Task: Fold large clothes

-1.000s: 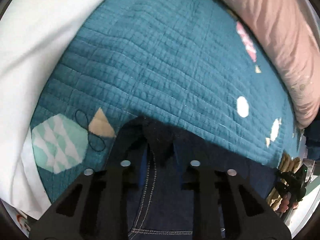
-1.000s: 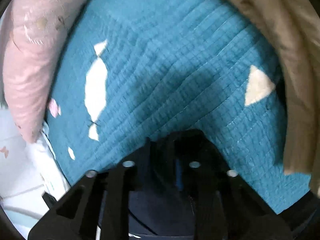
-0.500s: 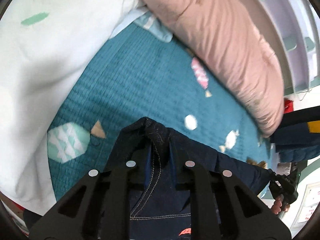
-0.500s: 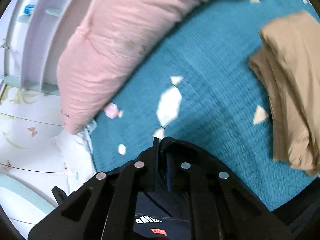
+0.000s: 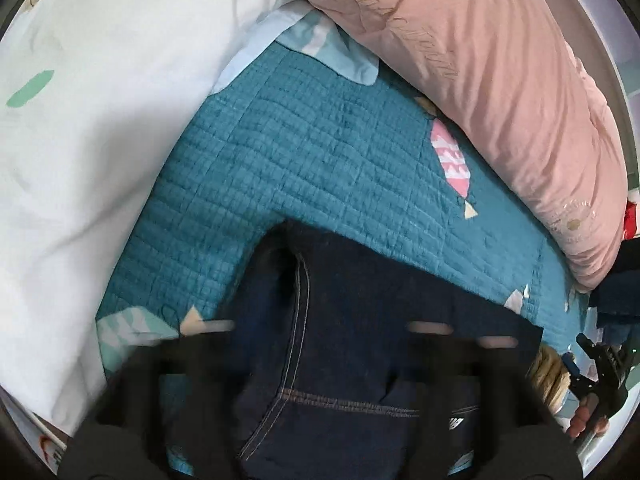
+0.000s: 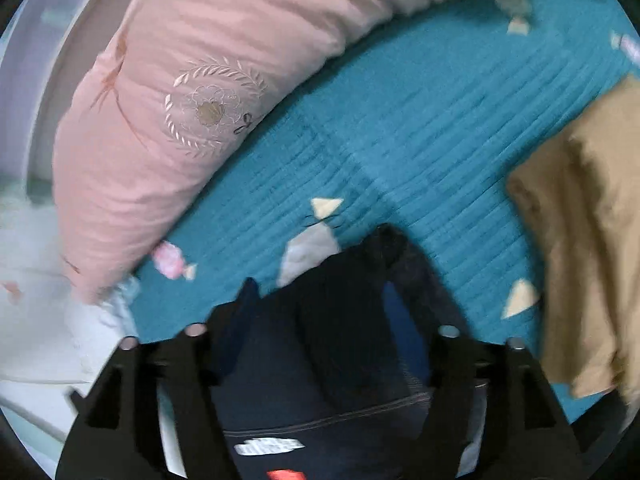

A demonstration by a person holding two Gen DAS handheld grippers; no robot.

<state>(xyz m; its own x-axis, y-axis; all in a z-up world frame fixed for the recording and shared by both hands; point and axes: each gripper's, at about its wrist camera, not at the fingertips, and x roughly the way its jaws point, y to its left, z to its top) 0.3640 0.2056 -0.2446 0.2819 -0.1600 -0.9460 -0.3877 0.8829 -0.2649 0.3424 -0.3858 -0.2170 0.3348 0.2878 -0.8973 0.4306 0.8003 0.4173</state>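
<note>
Your left gripper [image 5: 320, 332] and right gripper [image 6: 320, 332] both stand with jaws spread wide, having just been opening; the dark navy denim jeans [image 5: 360, 320] lie between each pair of fingers, but no pad presses on the cloth, so neither tool holds anything. The jeans rest on the teal quilted bedspread [image 5: 300, 168], their upper folded edge running across the left view, with contrast stitching along a seam. In the right view you see a white patch with lettering [image 6: 268, 446] and a small red tag [image 6: 284, 474] on the denim; the writing is too blurred to read. The long pink embroidered pillow [image 6: 180, 120] bears a stitched wreath emblem and, in the left view, a line of script that cannot be made out. To your left lies the white pillow with mint marks [image 5: 100, 120], its edge meeting the bedspread; to your right, the tan folded garment [image 6: 580, 260] sits apart from the jeans. Open teal bedspread remains beyond the jeans, bounded by the pink pillow.
</note>
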